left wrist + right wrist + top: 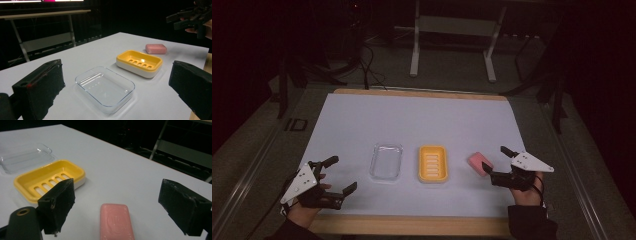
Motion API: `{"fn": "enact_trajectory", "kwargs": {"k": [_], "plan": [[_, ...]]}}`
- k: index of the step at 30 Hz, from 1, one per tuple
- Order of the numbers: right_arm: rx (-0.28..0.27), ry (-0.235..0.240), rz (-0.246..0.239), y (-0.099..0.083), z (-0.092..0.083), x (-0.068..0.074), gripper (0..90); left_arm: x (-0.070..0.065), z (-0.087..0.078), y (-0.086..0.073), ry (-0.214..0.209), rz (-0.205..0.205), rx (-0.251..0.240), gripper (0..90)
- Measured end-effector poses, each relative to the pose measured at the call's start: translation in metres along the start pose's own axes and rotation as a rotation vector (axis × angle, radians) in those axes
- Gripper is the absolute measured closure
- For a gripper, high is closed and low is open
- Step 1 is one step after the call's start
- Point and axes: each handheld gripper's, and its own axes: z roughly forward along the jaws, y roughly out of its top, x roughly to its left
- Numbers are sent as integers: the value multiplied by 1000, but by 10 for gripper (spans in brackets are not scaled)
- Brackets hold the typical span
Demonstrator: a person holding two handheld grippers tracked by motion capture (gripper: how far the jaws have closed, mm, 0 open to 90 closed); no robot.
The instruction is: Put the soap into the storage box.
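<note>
A pink soap bar (479,163) (116,223) (156,48) lies flat on the white sheet, right of a yellow slotted soap dish (433,163) (48,181) (139,62). A clear plastic lid (386,161) (105,87) (23,156) lies left of the dish. My right gripper (494,159) (120,207) is open, its jaws standing on either side of the soap without touching it. My left gripper (340,174) (115,92) is open and empty near the table's front left, pointed at the clear lid.
The white sheet (422,120) covers a wooden table (412,225) whose front edge runs just behind my hands. A white metal stand (452,30) and cables (369,65) sit on the dark floor beyond the far edge.
</note>
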Motion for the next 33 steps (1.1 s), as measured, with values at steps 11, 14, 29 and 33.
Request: {"fn": "enact_trajectory", "kwargs": {"k": [11, 14, 29, 33], "plan": [[32, -11, -20, -2, 4, 2, 141, 0, 1, 0, -10, 3, 2, 1], [49, -14, -16, -3, 6, 2, 142, 0, 1, 1, -13, -9, -4, 1], [153, -111, -47, 6, 20, 0, 128, -2, 8, 6, 18, 1, 5, 1], [224, -171, -39, 9, 23, -3, 128, 0, 9, 6, 12, -13, 0, 1]]}}
